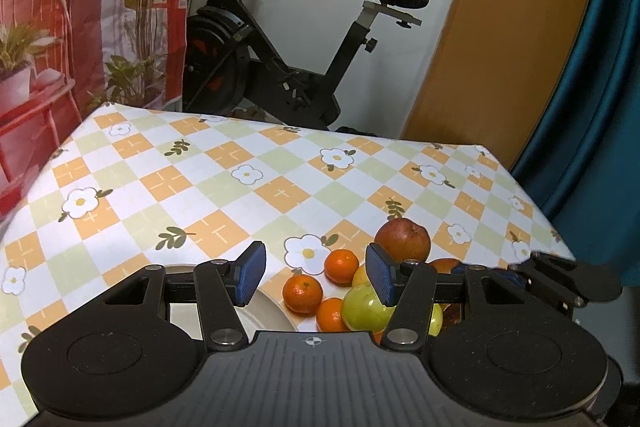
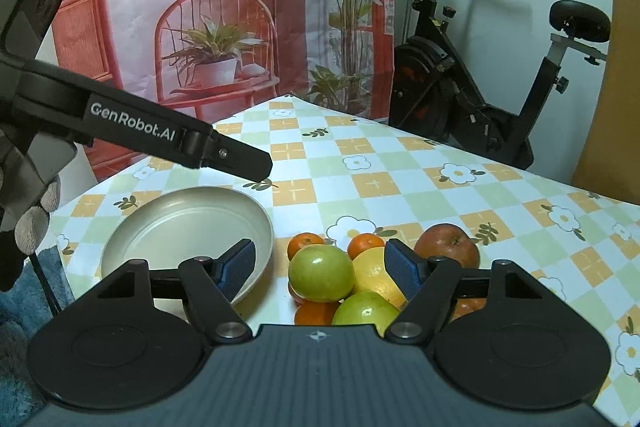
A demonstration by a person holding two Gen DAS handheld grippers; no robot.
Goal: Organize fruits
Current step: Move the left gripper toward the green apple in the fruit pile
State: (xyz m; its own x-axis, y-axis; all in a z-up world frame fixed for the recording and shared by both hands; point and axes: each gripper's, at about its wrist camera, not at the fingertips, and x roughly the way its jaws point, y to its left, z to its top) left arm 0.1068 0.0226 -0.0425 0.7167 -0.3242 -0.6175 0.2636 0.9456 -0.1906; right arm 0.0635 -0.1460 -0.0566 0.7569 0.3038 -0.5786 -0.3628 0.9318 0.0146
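A heap of fruit lies on the checked tablecloth: a red apple (image 2: 448, 243), a green apple (image 2: 322, 273), a second green apple (image 2: 366, 309), a yellow citrus (image 2: 374, 273) and several small oranges (image 2: 364, 243). My right gripper (image 2: 320, 271) hangs open over the heap. The upper green apple sits between its blue pads (image 2: 238, 265), which do not touch it. My left gripper (image 1: 316, 277) is open and holds nothing. It is above the oranges (image 1: 302, 293) at the heap's left side, with the red apple (image 1: 404, 239) beyond it.
An empty cream plate (image 2: 180, 227) sits just left of the fruit, its rim (image 1: 272, 311) partly under my left gripper. Behind the table are an exercise bike (image 1: 280, 59), a printed backdrop and an orange wall panel. The table edge runs close on the right.
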